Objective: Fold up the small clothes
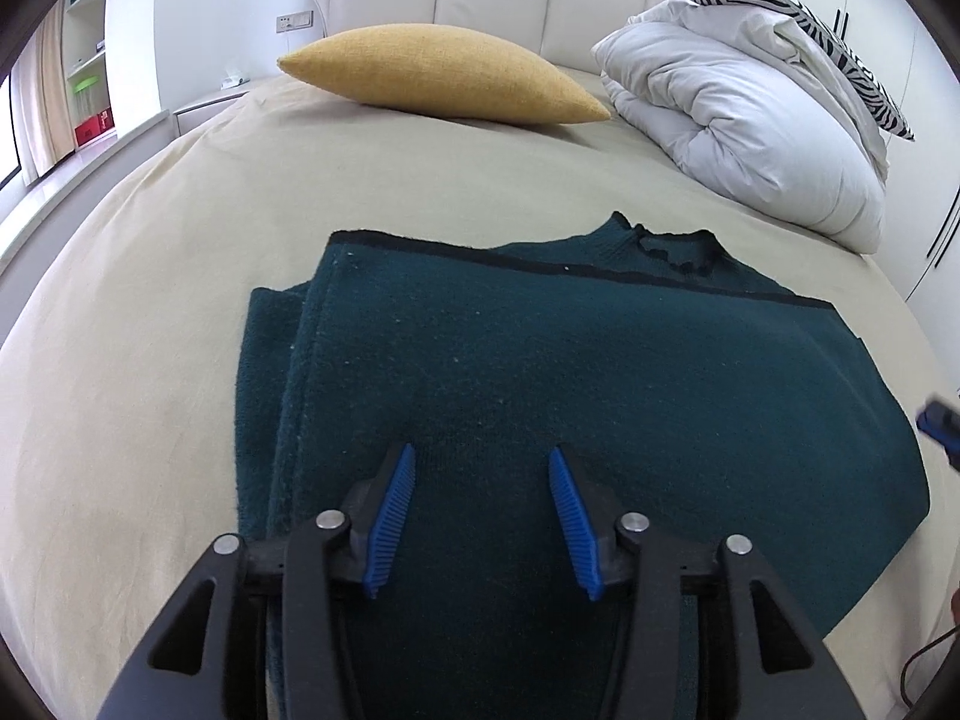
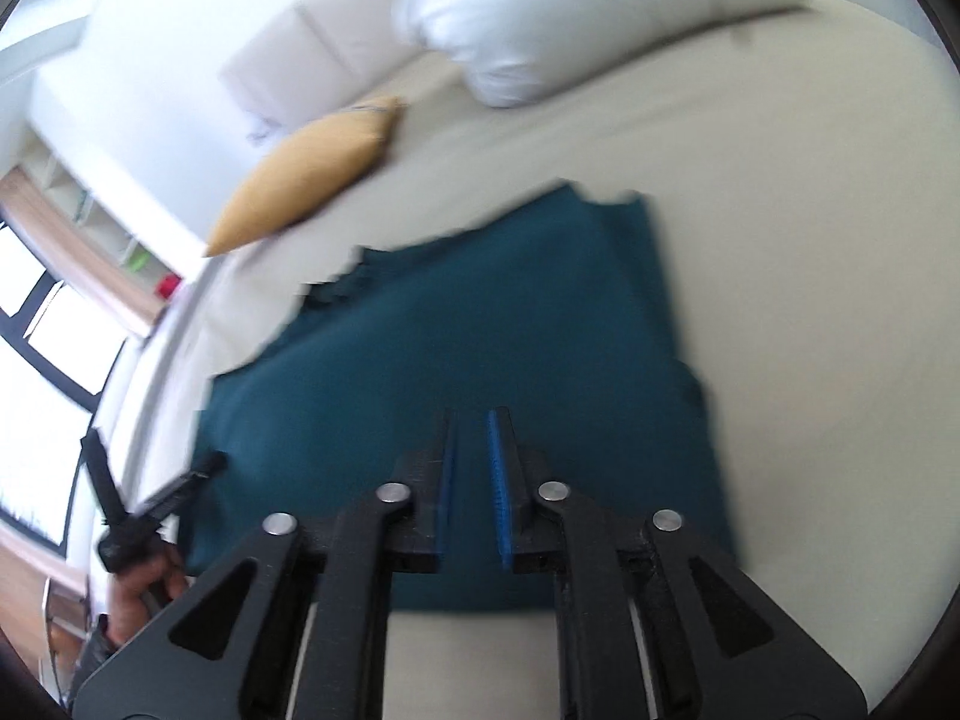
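Your dark green sweater (image 1: 540,372) lies folded flat on the beige bed (image 1: 150,312), collar toward the yellow cushion (image 1: 444,75) and white duvet (image 1: 750,120). Your left gripper (image 1: 482,456) hangs over its near edge, jaws apart, gripping nothing. Your right gripper (image 2: 473,420) stands slightly parted, empty. The right view is blurred; the sweater's near edge hides behind both tools.

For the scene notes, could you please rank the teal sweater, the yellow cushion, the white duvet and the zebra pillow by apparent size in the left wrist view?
1. teal sweater, though it lies nearest the camera
2. white duvet
3. yellow cushion
4. zebra pillow, partly hidden behind the duvet, so its rank is unsure
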`<state>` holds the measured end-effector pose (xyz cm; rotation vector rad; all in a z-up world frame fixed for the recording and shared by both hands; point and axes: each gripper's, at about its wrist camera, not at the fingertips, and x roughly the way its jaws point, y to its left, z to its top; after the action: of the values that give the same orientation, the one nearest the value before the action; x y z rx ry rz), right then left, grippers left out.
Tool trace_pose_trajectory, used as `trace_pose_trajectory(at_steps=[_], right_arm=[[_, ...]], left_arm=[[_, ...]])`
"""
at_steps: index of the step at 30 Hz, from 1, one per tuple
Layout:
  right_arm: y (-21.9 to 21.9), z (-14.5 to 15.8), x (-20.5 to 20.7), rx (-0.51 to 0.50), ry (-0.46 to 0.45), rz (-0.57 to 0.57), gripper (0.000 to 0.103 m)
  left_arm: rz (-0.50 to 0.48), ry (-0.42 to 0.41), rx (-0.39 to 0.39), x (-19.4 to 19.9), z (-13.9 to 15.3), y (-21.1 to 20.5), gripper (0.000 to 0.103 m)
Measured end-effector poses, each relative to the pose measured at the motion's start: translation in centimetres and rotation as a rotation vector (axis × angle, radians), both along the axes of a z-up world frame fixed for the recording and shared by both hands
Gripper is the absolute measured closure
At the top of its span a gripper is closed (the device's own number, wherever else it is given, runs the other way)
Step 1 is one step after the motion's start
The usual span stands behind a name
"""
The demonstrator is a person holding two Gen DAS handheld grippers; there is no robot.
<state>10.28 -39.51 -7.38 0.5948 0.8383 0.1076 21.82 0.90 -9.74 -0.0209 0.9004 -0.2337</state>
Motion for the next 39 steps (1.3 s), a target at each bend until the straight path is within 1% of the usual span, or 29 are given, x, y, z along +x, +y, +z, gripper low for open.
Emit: trace_pose_trajectory(at_steps=[1,2,3,5,7,8,9,12,13,15,16,17,18,19,20,21,22,23,25,26,27,28,29,30,32,33,34,36,39], right_arm=[[1.0,0.0,1.4,0.029,-0.011,0.043,0.071],[2.3,-0.3,3.1,0.06,-0.021,0.097,0.06],[3.4,-0.8,4.7,0.086,-0.02,0.135,0.053],[4.9,-2.1,7.1,0.132,0.003,0.179,0.053],[5.4,-4.0,9.0,0.164,0.048,0.179,0.053],[4.9,-5.4,9.7,0.193,0.069,0.153,0.054],[4.3,-6.1,9.9,0.248,0.047,0.139,0.056],[0.9,-6.9,9.3,0.35,0.005,0.069,0.062],[-0.4,-6.9,8.8,0.352,-0.001,0.038,0.062],[-3.0,-6.9,7.8,0.317,0.001,-0.036,0.064],[-4.6,-7.0,7.0,0.323,-0.009,-0.076,0.068],[-6.5,-7.1,6.0,0.331,-0.005,-0.134,0.074],[-7.8,-7.1,5.1,0.335,-0.009,-0.183,0.076],[-9.3,-6.5,3.5,0.326,-0.025,-0.256,0.076],[-10.1,-5.9,2.2,0.289,-0.015,-0.322,0.069],[-11.1,-5.3,0.6,0.266,-0.011,-0.38,0.066],[-11.1,-4.7,-1.0,0.298,-0.043,-0.391,0.066],[-10.7,-4.4,-1.7,0.331,-0.059,-0.36,0.065],[-8.1,-3.8,-2.5,0.365,-0.077,-0.266,0.063],[-5.6,-3.5,-2.7,0.381,-0.084,-0.175,0.06],[-3.8,-3.4,-2.6,0.392,-0.083,-0.117,0.06],[-1.3,-3.6,-2.4,0.407,-0.075,-0.036,0.06],[1.6,-4.0,-2.1,0.423,-0.051,0.064,0.06],[3.7,-4.5,-1.9,0.429,-0.025,0.129,0.06],[6.4,-5.8,-1.4,0.416,0.032,0.192,0.06],[7.2,-6.7,-1.3,0.401,0.074,0.203,0.06],[7.3,-7.3,-1.4,0.405,0.079,0.197,0.06],[5.8,-7.7,-1.9,0.464,0.052,0.165,0.062],[2.3,-7.9,-3.5,0.501,0.039,0.079,0.062]], left_arm=[[-0.001,0.001,0.004,0.1,-0.2,-0.1,0.052],[0.001,0.002,-0.002,0.2,-0.5,0.0,0.052],[0.002,-0.001,-0.004,0.2,-0.6,0.0,0.051],[-0.004,-0.008,0.012,0.1,-0.7,-0.2,0.051],[-0.009,-0.015,0.026,-0.1,-0.8,-0.3,0.05],[-0.009,-0.016,0.024,-0.1,-0.8,-0.3,0.05],[-0.01,-0.015,0.02,-0.1,-0.8,-0.2,0.05],[-0.014,-0.018,0.018,-0.2,-0.9,-0.1,0.05],[-0.014,-0.019,0.018,-0.2,-0.9,-0.1,0.05],[-0.014,-0.02,0.016,-0.2,-0.9,-0.1,0.05],[-0.014,-0.021,0.014,-0.2,-0.9,-0.1,0.05],[-0.014,-0.02,0.012,-0.2,-0.9,-0.1,0.05],[-0.014,-0.019,0.011,-0.1,-0.9,-0.1,0.05],[-0.015,-0.018,0.009,-0.1,-0.9,-0.1,0.05],[-0.013,-0.017,0.008,-0.1,-0.8,-0.1,0.05],[-0.01,-0.017,0.011,-0.1,-0.7,-0.1,0.051],[-0.004,-0.016,0.018,-0.3,-0.5,-0.3,0.051],[0.009,-0.012,0.02,-0.7,0.0,-0.5,0.051],[0.007,0.001,-0.021,-1.8,0.8,-0.9,0.052],[-0.012,0.005,-0.06,-2.5,1.2,-1.3,0.052],[-0.031,0.006,-0.09,-3.4,1.6,-1.8,0.052],[-0.054,0.007,-0.103,-4.2,1.7,-2.4,0.052],[-0.087,0.015,-0.104,-4.9,1.6,-3.2,0.052],[-0.109,0.026,-0.093,-5.3,1.2,-3.7,0.051],[-0.11,0.05,-0.071,-5.5,0.0,-3.7,0.052],[-0.102,0.055,-0.092,-5.4,-0.3,-2.9,0.053],[-0.096,0.064,-0.126,-5.3,-0.5,-2.0,0.056],[-0.077,0.083,-0.173,-5.0,-0.5,-0.1,0.071],[-0.053,0.092,-0.224,-5.3,-0.6,2.3,0.072]])
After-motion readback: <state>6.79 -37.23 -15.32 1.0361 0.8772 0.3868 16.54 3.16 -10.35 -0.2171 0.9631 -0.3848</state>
